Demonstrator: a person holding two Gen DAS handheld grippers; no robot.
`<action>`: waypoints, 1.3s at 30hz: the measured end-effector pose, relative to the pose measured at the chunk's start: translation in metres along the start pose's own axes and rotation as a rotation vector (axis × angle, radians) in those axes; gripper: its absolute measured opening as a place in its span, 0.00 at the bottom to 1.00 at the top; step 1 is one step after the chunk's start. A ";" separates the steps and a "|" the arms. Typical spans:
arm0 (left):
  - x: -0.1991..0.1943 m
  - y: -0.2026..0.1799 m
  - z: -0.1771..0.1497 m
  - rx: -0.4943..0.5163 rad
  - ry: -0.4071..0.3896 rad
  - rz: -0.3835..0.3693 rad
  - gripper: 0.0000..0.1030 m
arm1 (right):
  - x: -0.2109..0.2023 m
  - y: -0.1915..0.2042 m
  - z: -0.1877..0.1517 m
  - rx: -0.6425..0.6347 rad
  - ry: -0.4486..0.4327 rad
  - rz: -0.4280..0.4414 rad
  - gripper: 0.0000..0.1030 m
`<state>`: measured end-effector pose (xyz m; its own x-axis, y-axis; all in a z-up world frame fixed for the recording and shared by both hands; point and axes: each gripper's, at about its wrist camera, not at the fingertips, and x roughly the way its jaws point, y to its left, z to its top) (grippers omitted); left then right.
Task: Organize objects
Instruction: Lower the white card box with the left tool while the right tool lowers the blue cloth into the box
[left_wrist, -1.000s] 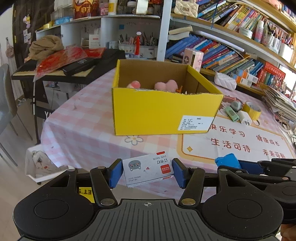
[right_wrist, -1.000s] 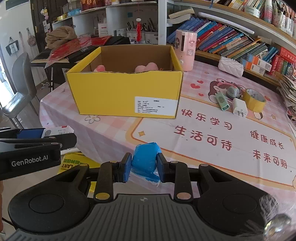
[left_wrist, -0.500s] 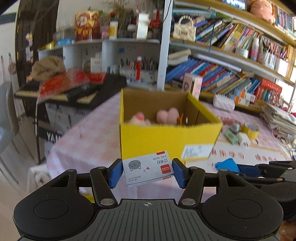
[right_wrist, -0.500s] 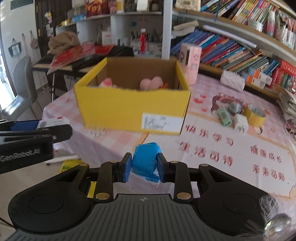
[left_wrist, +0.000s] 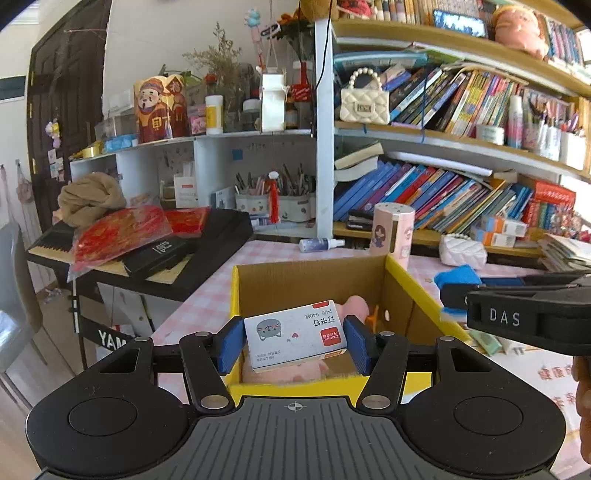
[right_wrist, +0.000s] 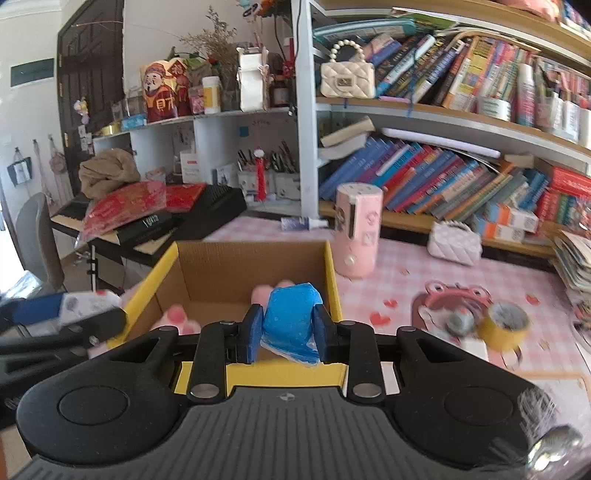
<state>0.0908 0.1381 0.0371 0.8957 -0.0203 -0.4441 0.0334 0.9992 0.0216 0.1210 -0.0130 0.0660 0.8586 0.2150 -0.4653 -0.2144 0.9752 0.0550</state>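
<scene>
My left gripper (left_wrist: 293, 345) is shut on a small white staples box (left_wrist: 295, 334) with a cat face, held over the front edge of the open yellow cardboard box (left_wrist: 255, 280). My right gripper (right_wrist: 283, 329) is shut on a blue wrapped packet (right_wrist: 291, 319), held over the same yellow box (right_wrist: 330, 273) near its right wall. Pink plush items (right_wrist: 175, 317) lie inside the box. The right gripper with the blue packet (left_wrist: 456, 278) shows at the right of the left wrist view. The left gripper (right_wrist: 81, 308) shows at the left of the right wrist view.
A pink cylinder (right_wrist: 357, 229) stands behind the box on the pink checked tablecloth (right_wrist: 406, 266). Yellow tape roll (right_wrist: 508, 326) and small items lie to the right. A black keyboard (left_wrist: 221, 232) with red bags sits at the left. Bookshelves (left_wrist: 443, 192) fill the back.
Both grippers have risen and moved forward from the table's near edge to above the yellow box, each still holding its object.
</scene>
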 end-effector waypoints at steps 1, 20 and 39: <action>0.007 -0.001 0.002 0.001 0.007 0.005 0.55 | 0.007 -0.001 0.003 -0.005 -0.001 0.007 0.26; 0.103 -0.021 -0.008 0.043 0.236 0.050 0.55 | 0.115 -0.013 0.024 -0.097 0.088 0.103 0.26; 0.125 -0.030 -0.014 0.073 0.288 0.067 0.56 | 0.163 -0.006 0.011 -0.178 0.268 0.186 0.26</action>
<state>0.1954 0.1058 -0.0320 0.7347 0.0669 -0.6750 0.0191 0.9927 0.1192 0.2676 0.0168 -0.0007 0.6500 0.3432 -0.6780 -0.4529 0.8914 0.0171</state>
